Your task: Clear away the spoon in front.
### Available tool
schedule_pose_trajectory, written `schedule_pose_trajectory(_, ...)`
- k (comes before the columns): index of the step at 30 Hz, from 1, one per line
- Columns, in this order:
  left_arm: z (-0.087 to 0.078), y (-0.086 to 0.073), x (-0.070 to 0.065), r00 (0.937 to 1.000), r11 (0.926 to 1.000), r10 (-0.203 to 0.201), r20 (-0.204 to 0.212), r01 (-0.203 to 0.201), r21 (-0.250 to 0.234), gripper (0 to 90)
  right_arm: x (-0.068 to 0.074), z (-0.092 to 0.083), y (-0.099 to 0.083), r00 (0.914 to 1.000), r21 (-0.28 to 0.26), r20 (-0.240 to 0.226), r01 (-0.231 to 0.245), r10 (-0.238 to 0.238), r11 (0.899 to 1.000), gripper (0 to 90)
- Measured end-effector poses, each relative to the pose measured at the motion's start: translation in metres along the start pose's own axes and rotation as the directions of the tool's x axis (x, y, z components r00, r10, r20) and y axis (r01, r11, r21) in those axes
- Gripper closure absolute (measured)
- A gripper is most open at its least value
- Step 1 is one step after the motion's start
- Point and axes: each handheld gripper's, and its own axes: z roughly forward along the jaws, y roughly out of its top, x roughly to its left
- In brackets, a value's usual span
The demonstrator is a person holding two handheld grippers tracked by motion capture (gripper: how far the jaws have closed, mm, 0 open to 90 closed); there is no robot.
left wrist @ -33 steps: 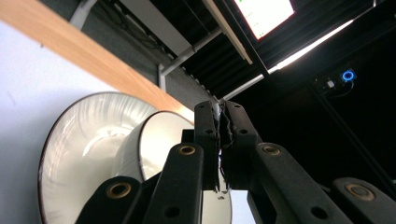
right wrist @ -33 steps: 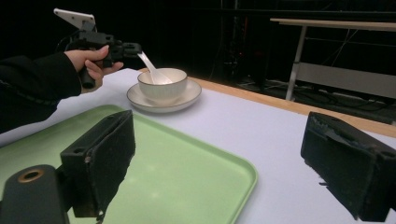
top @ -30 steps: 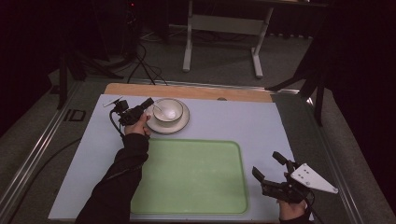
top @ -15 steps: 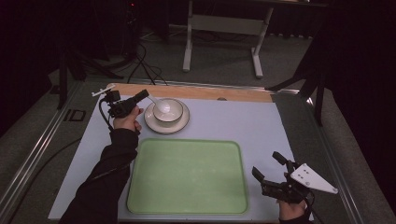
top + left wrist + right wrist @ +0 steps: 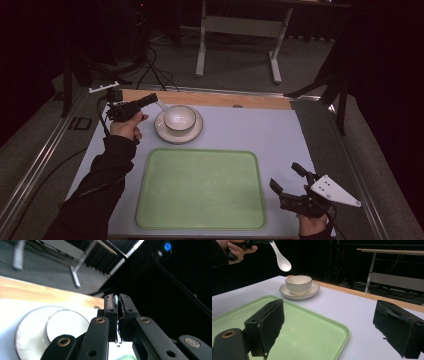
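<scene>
Lifted leftward off the bowl [image 5: 179, 119], the left claw [image 5: 150, 99] pinched a white spoon [image 5: 281, 261]; the right claw [image 5: 290, 183] gaped empty.

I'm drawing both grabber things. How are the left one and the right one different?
The left gripper is shut on a white spoon; the right gripper is open and holds nothing. The left gripper is up near the bowl; the right gripper sits beside the green tray. Both have black jaws.

left hand-held gripper [image 5: 150, 99] raised, jaws closed | right hand-held gripper [image 5: 288, 178] low, jaws apart
</scene>
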Motion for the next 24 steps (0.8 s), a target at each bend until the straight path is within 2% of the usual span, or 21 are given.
schedule_pose_trajectory(1, -0.001, 0.001, -0.003, 0.9999, 0.9998, 0.012, 0.0, -0.012, 0.017, 86.0, 0.0, 0.0, 0.0, 1.0, 0.001, -0.002, -0.001, 0.001, 1.0, 9.9)
schedule_pose_trajectory(3, -0.001, 0.003, -0.01, 0.9983, 0.9972, 0.051, 0.029, -0.052, 0.053, 86.0, 0.0, 0.001, 0.0, 1.0, 0.002, -0.004, 0.002, -0.002, 1.0, 10.0)
schedule_pose_trajectory(4, -0.002, 0.003, -0.012, 0.9978, 0.9963, 0.058, 0.034, -0.06, 0.063, 86.0, 0.0, 0.001, 0.0, 1.0, 0.004, -0.006, 0.002, -0.002, 1.0, 9.9)
schedule_pose_trajectory(6, -0.002, 0.003, -0.016, 0.995, 0.9935, 0.069, 0.072, -0.075, 0.086, 86.0, 0.0, 0.001, 0.0, 1.0, 0.005, -0.007, 0.004, -0.004, 1.0, 10.0)
schedule_pose_trajectory(8, -0.002, 0.002, -0.021, 0.9921, 0.9876, 0.085, 0.093, -0.096, 0.125, 86.0, 0.0, 0.001, 0.0, 1.0, 0.002, -0.005, 0.005, -0.005, 1.0, 10.0)
schedule_pose_trajectory(9, -0.002, 0.001, -0.023, 0.9894, 0.9833, 0.084, 0.119, -0.102, 0.151, 86.0, 0.0, 0.001, 0.0, 1.0, 0.002, -0.005, 0.004, -0.004, 1.0, 10.0)
schedule_pose_trajectory(11, -0.002, 0.0, -0.025, 0.9858, 0.9739, 0.093, 0.14, -0.119, 0.193, 86.0, 0.0, 0.001, 0.0, 1.0, 0.004, -0.005, 0.002, -0.002, 1.0, 9.9)
schedule_pose_trajectory(12, -0.002, 0.0, -0.025, 0.9858, 0.9739, 0.093, 0.14, -0.119, 0.193, 86.0, 0.0, 0.001, 0.0, 1.0, 0.004, -0.005, 0.002, -0.002, 1.0, 9.9)
schedule_pose_trajectory(13, -0.002, -0.002, -0.027, 0.9815, 0.9633, 0.096, 0.165, -0.134, 0.233, 86.0, 0.0, 0.001, 0.0, 1.0, 0.004, -0.005, 0.002, -0.002, 1.0, 9.9)
schedule_pose_trajectory(15, -0.002, -0.004, -0.028, 0.9769, 0.9532, 0.104, 0.187, -0.151, 0.262, 85.9, 0.0, 0.001, 0.0, 1.0, 0.004, -0.005, 0.002, -0.002, 1.0, 10.0)
schedule_pose_trajectory(18, -0.001, -0.008, -0.031, 0.9716, 0.9339, 0.109, 0.21, -0.172, 0.313, 85.9, 0.0, 0.001, 0.0, 1.0, 0.006, -0.005, 0.004, -0.004, 1.0, 9.9)
schedule_pose_trajectory(21, -0.001, -0.01, -0.035, 0.9652, 0.9097, 0.114, 0.235, -0.197, 0.366, 85.9, 0.0, 0.001, -0.001, 1.0, 0.009, -0.006, 0.002, -0.002, 1.0, 9.9)
schedule_pose_trajectory(24, 0.001, -0.014, -0.039, 0.9661, 0.8866, 0.108, 0.234, -0.2, 0.417, 85.9, 0.0, 0.002, -0.001, 1.0, 0.011, -0.008, -0.005, 0.005, 1.0, 10.0)
